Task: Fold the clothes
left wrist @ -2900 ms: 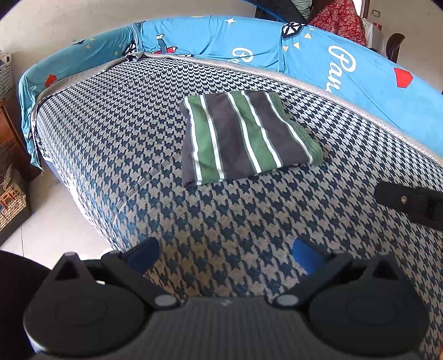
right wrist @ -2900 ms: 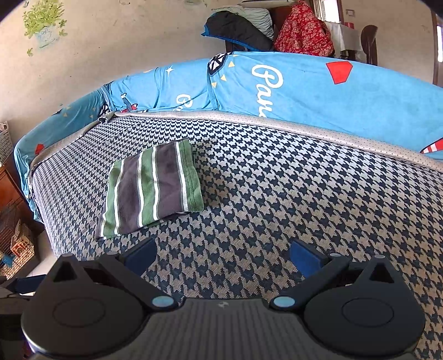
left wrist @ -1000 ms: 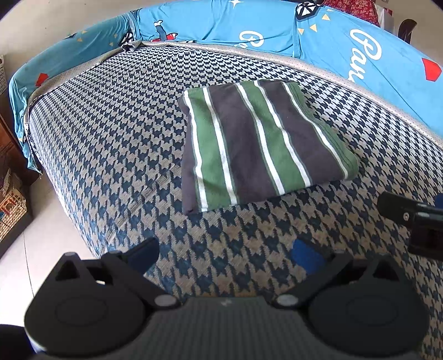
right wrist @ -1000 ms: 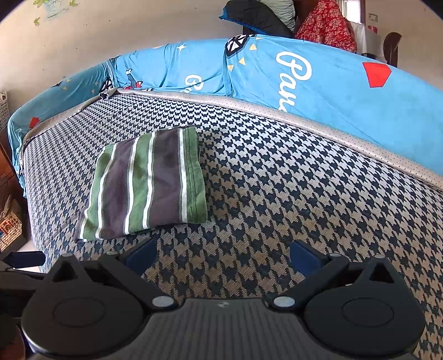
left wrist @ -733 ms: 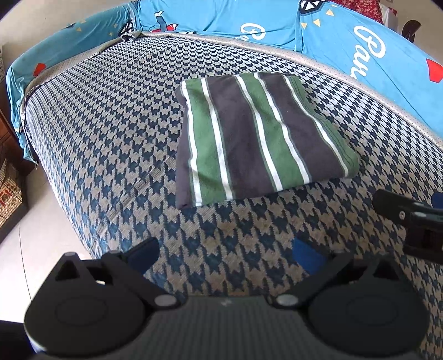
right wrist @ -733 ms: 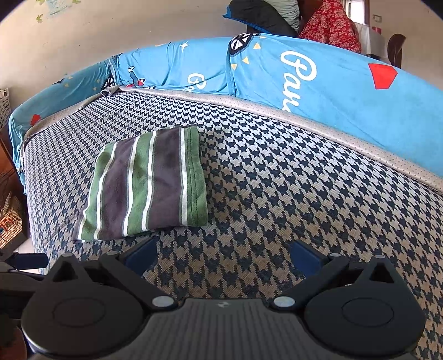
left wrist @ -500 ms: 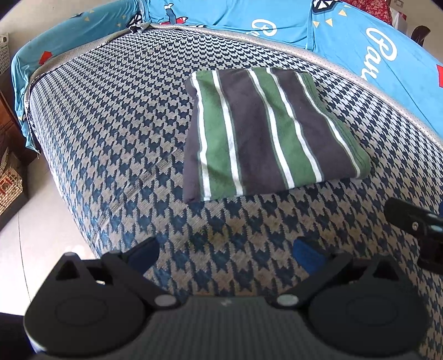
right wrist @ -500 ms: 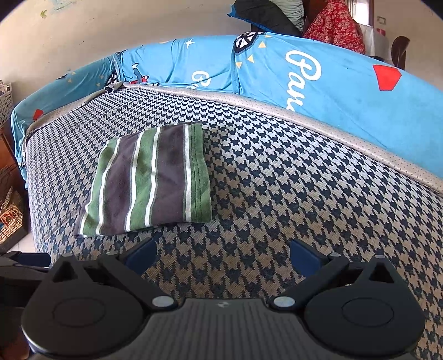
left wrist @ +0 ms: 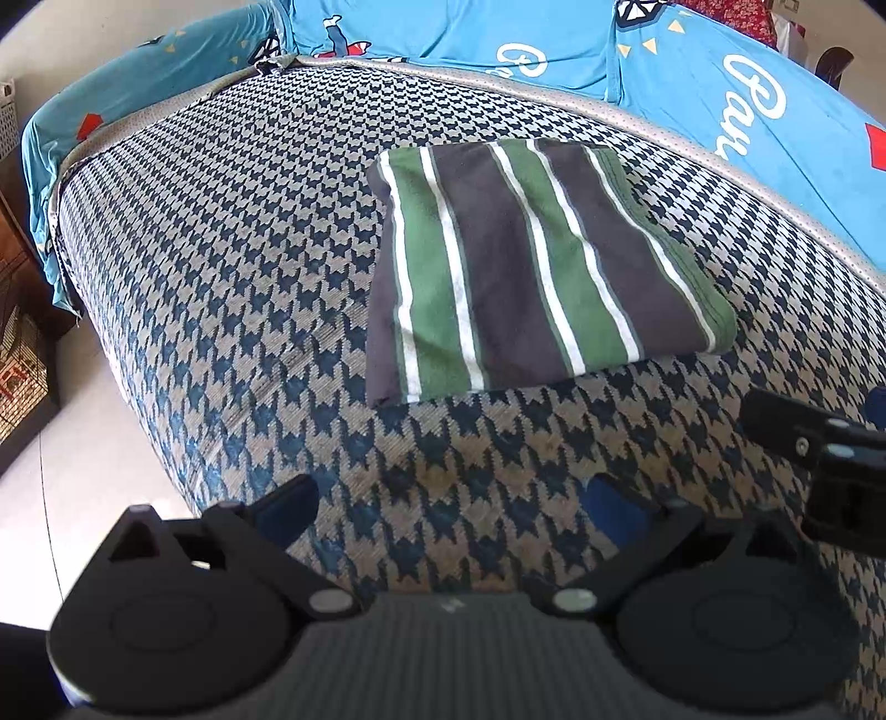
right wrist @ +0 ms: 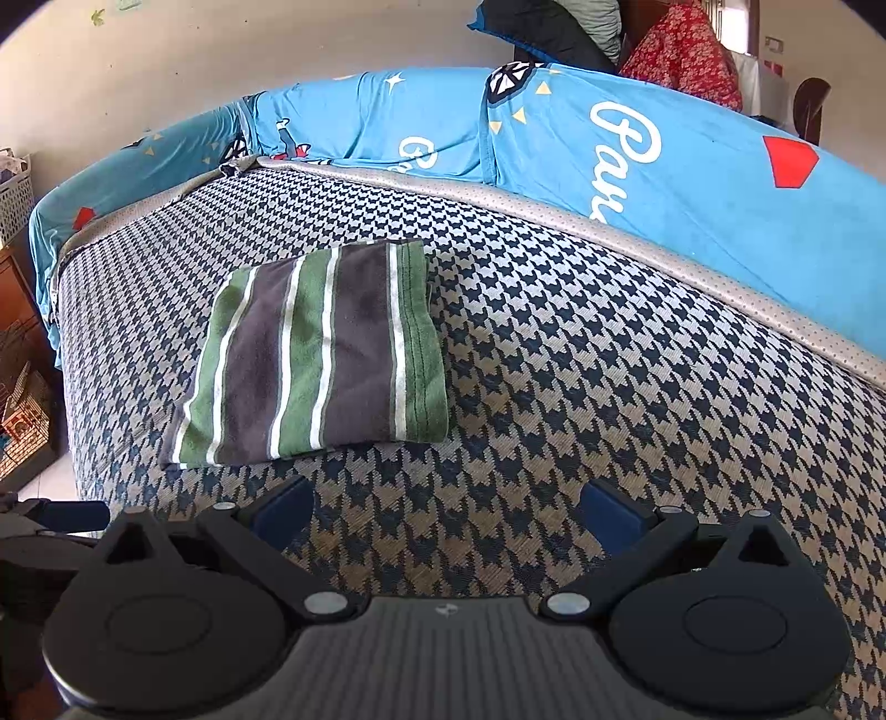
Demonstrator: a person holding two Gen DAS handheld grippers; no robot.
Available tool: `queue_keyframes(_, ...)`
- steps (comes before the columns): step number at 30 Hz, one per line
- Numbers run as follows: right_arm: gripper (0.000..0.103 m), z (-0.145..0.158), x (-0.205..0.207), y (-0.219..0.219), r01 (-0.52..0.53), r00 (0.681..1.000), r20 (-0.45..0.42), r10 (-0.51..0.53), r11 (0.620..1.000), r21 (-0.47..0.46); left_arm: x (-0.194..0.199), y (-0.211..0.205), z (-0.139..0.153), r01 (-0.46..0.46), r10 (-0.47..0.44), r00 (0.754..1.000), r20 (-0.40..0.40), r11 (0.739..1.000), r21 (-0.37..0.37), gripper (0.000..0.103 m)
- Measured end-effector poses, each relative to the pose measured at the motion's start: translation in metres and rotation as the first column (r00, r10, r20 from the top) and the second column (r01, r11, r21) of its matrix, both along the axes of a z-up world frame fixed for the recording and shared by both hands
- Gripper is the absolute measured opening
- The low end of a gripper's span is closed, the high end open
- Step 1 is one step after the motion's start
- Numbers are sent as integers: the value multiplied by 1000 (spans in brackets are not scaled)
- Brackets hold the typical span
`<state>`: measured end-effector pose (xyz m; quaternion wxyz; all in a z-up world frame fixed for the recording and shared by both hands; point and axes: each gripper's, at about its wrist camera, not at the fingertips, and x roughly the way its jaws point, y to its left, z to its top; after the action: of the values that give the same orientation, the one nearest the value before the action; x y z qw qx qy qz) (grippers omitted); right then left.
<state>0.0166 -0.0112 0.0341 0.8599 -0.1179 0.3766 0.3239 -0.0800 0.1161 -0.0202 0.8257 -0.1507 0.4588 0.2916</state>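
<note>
A folded garment with green, dark grey and white stripes (left wrist: 531,266) lies flat on the houndstooth bed cover (left wrist: 221,260); it also shows in the right wrist view (right wrist: 321,354). My left gripper (left wrist: 448,507) is open and empty, just short of the garment's near edge. My right gripper (right wrist: 446,512) is open and empty, near the garment's near right corner. The right gripper's body shows at the right edge of the left wrist view (left wrist: 819,437).
A blue printed sheet (right wrist: 637,138) covers the raised back of the bed. The bed's left edge drops to a pale floor (left wrist: 72,443). A wooden cabinet (left wrist: 16,310) stands at the far left. Dark and red cloth (right wrist: 609,39) is piled behind.
Both grippers have moved closer to the folded garment, which now looks larger in both views. The garment itself has not moved. Both grippers stay open.
</note>
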Motion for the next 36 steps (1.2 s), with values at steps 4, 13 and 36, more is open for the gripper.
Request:
queue_keyframes(4,103,2,-2,3,1,1000,2,-1,1000,-4,-2,-1,3,2,-2,1000,9,1000,12,103)
queue_keyframes(13,103,7,-7,5,5,1000,11,-5,1000,-10,-8,8,4,1,-1,1000,17,1000,20,103)
queue_keyframes(36,103,6,-10,7,25,1000,15,-25,999,-37,-17,11,4,19,-20,1000,23,999,38,103)
